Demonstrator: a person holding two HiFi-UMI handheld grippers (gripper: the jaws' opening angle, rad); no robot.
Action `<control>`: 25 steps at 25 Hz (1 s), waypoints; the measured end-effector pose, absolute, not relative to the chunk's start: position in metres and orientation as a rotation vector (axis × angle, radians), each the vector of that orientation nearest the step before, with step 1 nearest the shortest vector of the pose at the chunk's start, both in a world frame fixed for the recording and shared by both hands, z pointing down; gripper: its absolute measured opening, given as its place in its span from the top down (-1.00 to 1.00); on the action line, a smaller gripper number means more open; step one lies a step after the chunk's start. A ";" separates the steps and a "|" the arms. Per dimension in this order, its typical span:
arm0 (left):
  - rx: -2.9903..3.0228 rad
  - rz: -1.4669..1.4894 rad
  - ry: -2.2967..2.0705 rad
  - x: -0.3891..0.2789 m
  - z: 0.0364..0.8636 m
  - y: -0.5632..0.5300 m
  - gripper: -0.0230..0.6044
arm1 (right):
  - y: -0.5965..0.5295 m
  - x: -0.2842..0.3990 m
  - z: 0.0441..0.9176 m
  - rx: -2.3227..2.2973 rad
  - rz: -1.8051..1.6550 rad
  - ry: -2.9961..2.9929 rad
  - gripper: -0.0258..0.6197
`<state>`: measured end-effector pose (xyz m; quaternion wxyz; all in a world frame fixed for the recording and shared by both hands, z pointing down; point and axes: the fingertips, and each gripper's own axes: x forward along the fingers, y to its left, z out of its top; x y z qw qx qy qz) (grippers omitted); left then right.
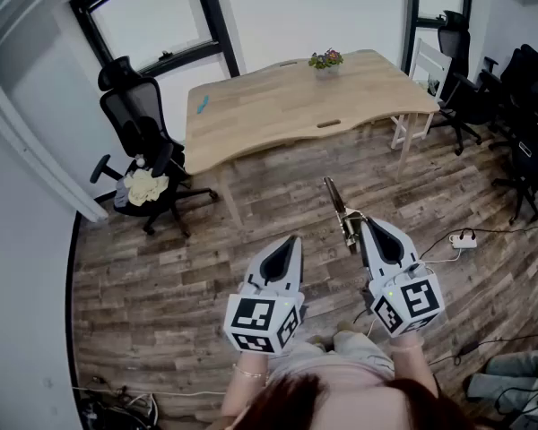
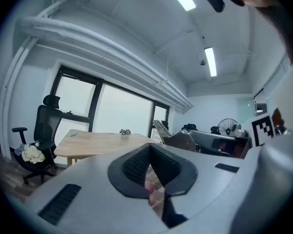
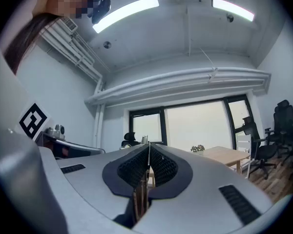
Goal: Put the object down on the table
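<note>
Head view, looking steeply down at a wood-plank floor (image 1: 161, 285): I stand with both hand-held grippers out in front of me. My right gripper (image 1: 363, 227) is clenched on a slim brown-and-metal stick-like object (image 1: 334, 195), which pokes out fwd past the jaw tips. I can't tell exactly what it is. The right gripper view shows the jaws pressed together on its thin brown shaft. My left gripper (image 1: 294, 238) is closed too, w/ nothing between its jaws, and hangs just beside the right one. The light wooden table with a wavy front edge (image 1: 278, 115) is well apart from me, across the floor. A small potted plant (image 1: 326, 59) sits near its far edge and a small blue item (image 1: 202, 106) near its left end. A black office chair with a cream cloth on the seat (image 1: 139, 119) stands at the table's left. As I judge it, the object hasn't reached the table yet, so first I need to walk up to the front edge. To do it well: aim for the bare middle of the top, away from plant and blue item. Bring the right gripper low and roughly level so the long shaft lies flat, not tip-first. Only part the jaws once it rests on the wood, then back straight off so it doesn't roll.
</note>
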<state>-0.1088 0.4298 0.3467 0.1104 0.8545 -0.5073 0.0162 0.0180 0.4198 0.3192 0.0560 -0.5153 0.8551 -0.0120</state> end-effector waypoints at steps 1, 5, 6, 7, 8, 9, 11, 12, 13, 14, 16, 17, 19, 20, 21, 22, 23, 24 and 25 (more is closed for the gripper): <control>2.510 0.049 -1.492 -0.105 0.347 0.429 0.93 | 0.419 0.022 0.320 -1.564 -0.040 2.594 0.91; 2.506 0.056 -1.500 -0.088 0.348 0.425 0.93 | 0.416 0.038 0.322 -1.547 -0.045 2.597 0.91; 2.505 0.058 -1.504 -0.082 0.348 0.424 0.93 | 0.415 0.043 0.322 -1.540 -0.041 2.599 0.90; 2.504 0.058 -1.508 -0.076 0.347 0.422 0.93 | 0.413 0.048 0.322 -1.532 -0.036 2.601 0.90; 2.503 0.059 -1.512 -0.070 0.346 0.421 0.93 | 0.411 0.053 0.322 -1.525 -0.029 2.603 0.90; 2.501 0.059 -1.517 -0.064 0.346 0.419 0.93 | 0.410 0.059 0.322 -1.518 -0.024 2.605 0.90; 2.499 0.058 -1.529 -0.053 0.346 0.416 0.93 | 0.406 0.069 0.323 -1.500 -0.023 2.608 0.90; 2.496 0.058 -1.535 -0.047 0.346 0.414 0.93 | 0.403 0.075 0.323 -1.488 -0.026 2.609 0.90; 2.493 0.058 -1.541 -0.042 0.346 0.412 0.93 | 0.400 0.080 0.323 -1.474 -0.028 2.609 0.90; 2.490 0.058 -1.548 -0.036 0.347 0.409 0.93 | 0.397 0.085 0.324 -1.461 -0.029 2.611 0.90; 2.483 0.059 -1.556 -0.023 0.348 0.404 0.93 | 0.390 0.097 0.326 -1.436 -0.033 2.617 0.90; 2.478 0.060 -1.559 -0.017 0.348 0.402 0.93 | 0.387 0.102 0.327 -1.426 -0.033 2.623 0.90; 2.472 0.064 -1.566 -0.004 0.350 0.398 0.93 | 0.381 0.113 0.331 -1.408 -0.020 2.637 0.90; 2.470 0.066 -1.571 0.002 0.350 0.395 0.93 | 0.378 0.117 0.332 -1.399 -0.013 2.643 0.90; 2.469 0.067 -1.577 0.008 0.350 0.393 0.93 | 0.375 0.122 0.333 -1.390 -0.010 2.646 0.90; 2.468 0.067 -1.583 0.013 0.349 0.390 0.93 | 0.372 0.127 0.334 -1.381 -0.009 2.645 0.90; 2.466 0.066 -1.590 0.017 0.348 0.388 0.93 | 0.369 0.132 0.334 -1.374 -0.012 2.643 0.91; 2.463 0.066 -1.597 0.022 0.347 0.386 0.93 | 0.366 0.137 0.334 -1.369 -0.015 2.639 0.90; 2.460 0.065 -1.605 0.025 0.346 0.384 0.93 | 0.363 0.142 0.334 -1.367 -0.020 2.635 0.90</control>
